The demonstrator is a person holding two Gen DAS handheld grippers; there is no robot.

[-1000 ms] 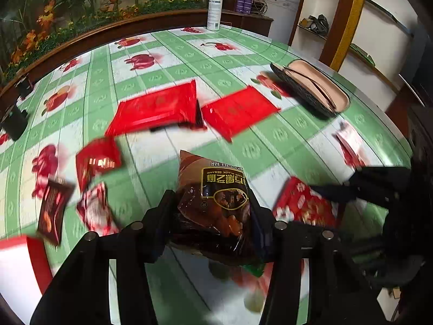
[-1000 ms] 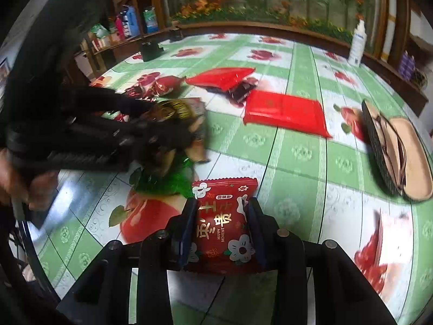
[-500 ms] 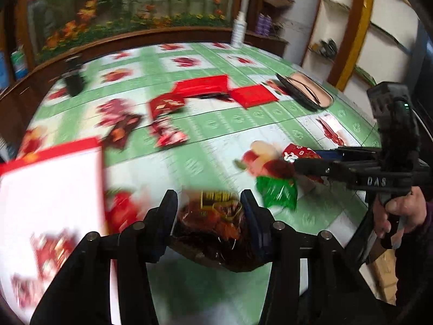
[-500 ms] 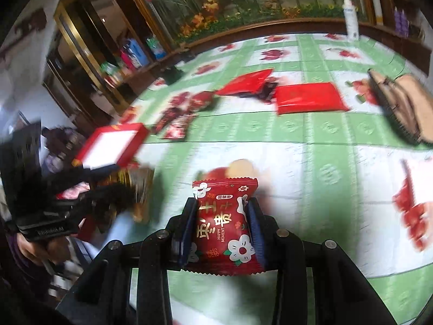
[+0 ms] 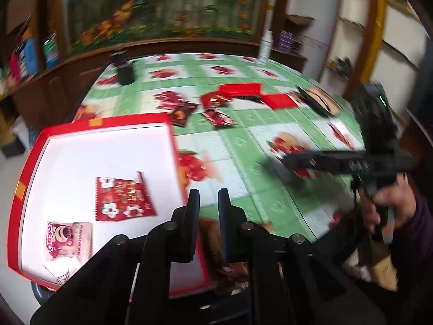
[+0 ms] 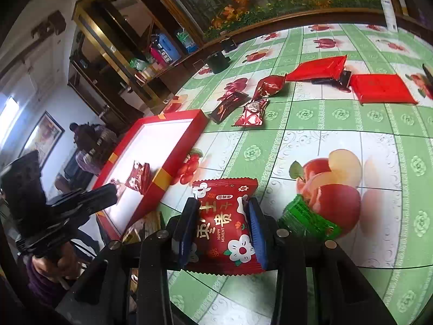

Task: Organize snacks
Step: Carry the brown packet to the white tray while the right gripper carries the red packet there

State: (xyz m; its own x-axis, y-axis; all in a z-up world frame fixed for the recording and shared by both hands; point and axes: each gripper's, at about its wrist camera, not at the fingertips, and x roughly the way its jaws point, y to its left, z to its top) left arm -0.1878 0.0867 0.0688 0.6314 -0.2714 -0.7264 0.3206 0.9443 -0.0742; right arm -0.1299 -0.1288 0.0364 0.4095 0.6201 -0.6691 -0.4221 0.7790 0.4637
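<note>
My right gripper [image 6: 222, 218] is shut on a red flowered snack packet [image 6: 226, 224], held above the table beside a green packet [image 6: 308, 220]. My left gripper [image 5: 208, 203] hangs over the near right edge of the red box with a white floor [image 5: 108, 124]; its jaws stand narrowly apart with nothing between the tips. A brown snack bag [image 5: 216, 246] shows blurred below the fingers, at the box's right edge; I cannot tell if it is held. The box holds a red flowered packet [image 5: 123, 200] and a pink bear packet [image 5: 67, 239].
Several red and dark snack packets [image 6: 254, 108] and two flat red packs [image 6: 381, 88] lie mid-table. A black cup [image 5: 125, 71], a white bottle [image 5: 265, 46] and a brown case [image 5: 319, 100] stand farther back. Wooden shelves line the left.
My left gripper swung left and back from the table's middle to the red box; the brown bag has slipped down below the fingertips. My right gripper pulled back with its red packet.
</note>
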